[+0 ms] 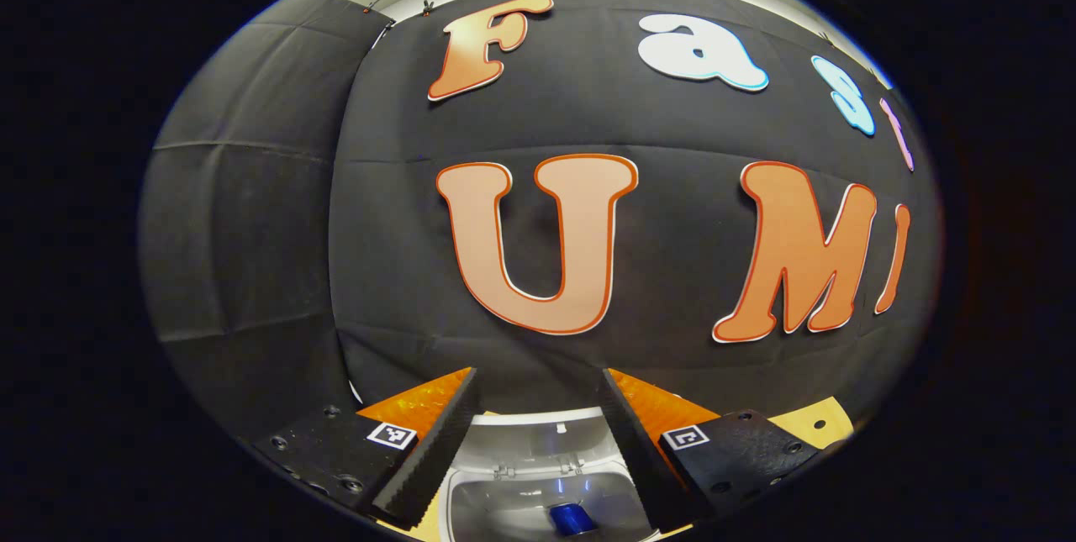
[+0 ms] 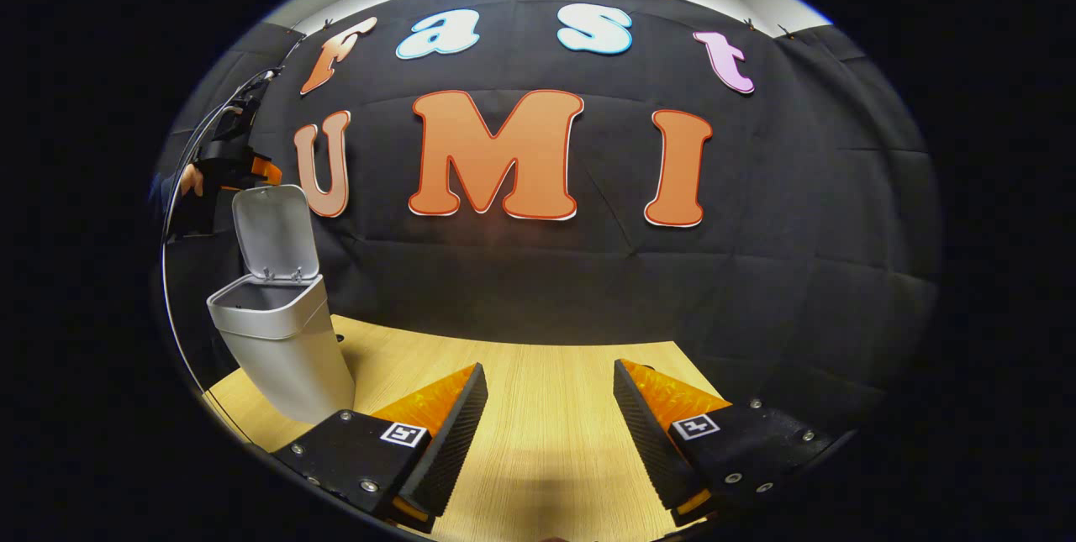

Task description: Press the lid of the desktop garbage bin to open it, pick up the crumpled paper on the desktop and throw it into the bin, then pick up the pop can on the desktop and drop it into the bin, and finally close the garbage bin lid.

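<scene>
The white plastic desktop garbage bin (image 2: 282,344) stands upright near the left edge of the light wooden bench (image 2: 538,407), its long axis vertical and its mouth facing up. The white hinged lid (image 2: 273,231) is raised to near vertical on two small hinges at the rear rim, its inner face turned toward the front of the bin. In the left gripper view, the left hand-held gripper (image 1: 538,441) hangs above the open mouth with its fingers spread and nothing between them; a blue pop can (image 1: 570,517) lies inside the bin below. The right hand-held gripper (image 2: 546,433) is held over bare bench well apart from the bin, fingers likewise spread and holding nothing. Judged from this, the remaining step is closing the lid. The lid appears thin, light and stiff, with a smooth surface that may slip under a pad; a push on its upper free edge, forward and down about the hinge line, should serve better than a pinch. The bin looks light and may slide or tip if pushed hard.
</scene>
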{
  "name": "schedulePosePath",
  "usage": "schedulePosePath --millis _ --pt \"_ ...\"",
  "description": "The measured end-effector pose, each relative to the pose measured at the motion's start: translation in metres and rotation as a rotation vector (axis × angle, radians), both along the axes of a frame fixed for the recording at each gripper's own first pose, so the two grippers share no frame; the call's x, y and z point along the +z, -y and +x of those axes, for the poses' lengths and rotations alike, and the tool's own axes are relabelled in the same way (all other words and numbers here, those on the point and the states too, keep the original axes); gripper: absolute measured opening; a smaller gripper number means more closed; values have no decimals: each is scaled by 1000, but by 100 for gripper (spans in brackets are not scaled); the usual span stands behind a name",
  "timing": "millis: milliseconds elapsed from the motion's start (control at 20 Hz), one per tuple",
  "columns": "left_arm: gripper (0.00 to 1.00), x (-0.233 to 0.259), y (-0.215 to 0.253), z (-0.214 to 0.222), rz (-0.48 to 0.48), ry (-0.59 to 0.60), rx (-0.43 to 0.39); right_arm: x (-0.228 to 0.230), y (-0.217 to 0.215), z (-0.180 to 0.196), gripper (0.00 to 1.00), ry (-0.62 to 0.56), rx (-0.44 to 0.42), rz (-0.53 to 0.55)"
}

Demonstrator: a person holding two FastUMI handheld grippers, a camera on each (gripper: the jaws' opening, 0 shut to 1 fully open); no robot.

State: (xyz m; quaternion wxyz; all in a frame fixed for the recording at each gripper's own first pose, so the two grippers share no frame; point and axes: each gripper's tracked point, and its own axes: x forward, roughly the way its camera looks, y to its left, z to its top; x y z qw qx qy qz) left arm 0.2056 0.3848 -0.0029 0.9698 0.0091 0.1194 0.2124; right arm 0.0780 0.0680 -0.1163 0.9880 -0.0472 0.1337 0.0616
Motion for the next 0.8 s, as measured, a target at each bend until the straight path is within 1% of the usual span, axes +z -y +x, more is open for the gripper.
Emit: schedulePosePath --millis 300,600,750,800 --pt "90 -18 24 -35 -17 -27 -14 1 -2 2 90 4 14 8" --pt "91 -92 38 -70 -120 -156 6 0 -2 1 90 2 28 7" --pt "91 -118 46 -81 -146 -202 12 1 -1 2 90 1 33 5" --pt "92 -126 49 -84 -152 -214 13 0 1 1 90 1 32 3"
